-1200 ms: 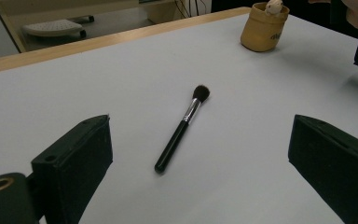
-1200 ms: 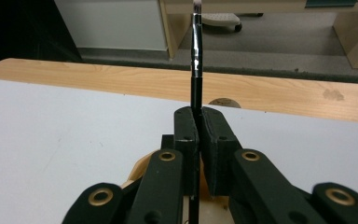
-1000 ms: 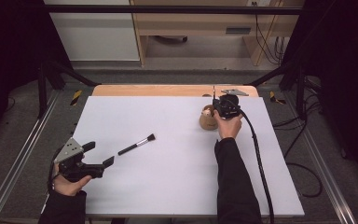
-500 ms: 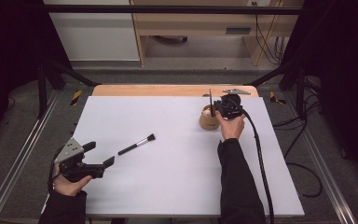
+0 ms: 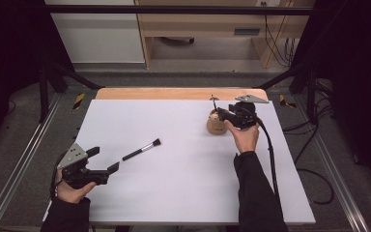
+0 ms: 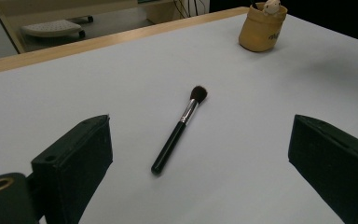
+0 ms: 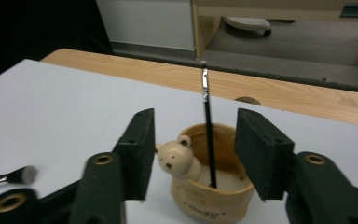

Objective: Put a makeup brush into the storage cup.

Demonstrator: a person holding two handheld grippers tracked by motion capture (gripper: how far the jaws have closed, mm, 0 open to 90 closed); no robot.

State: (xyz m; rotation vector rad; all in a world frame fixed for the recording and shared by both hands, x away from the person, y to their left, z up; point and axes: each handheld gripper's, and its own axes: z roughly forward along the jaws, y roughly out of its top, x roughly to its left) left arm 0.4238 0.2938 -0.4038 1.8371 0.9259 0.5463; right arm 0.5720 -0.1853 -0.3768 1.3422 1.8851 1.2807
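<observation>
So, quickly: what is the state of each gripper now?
Left gripper: open, holding nothing.
Right gripper: open, jaws just opening around the thin brush in the cup.

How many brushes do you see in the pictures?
2. One brush lies flat on the white table, ahead of the left gripper. One thin brush stands in the cup, between the right gripper's open jaws. The cup may hide more.

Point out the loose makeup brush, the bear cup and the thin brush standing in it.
makeup brush (image 6: 175,137), left gripper view, middle of its black handle.
bear cup (image 7: 209,198), right gripper view, front wall.
thin brush (image 7: 208,140), right gripper view, black shaft above the rim.
</observation>
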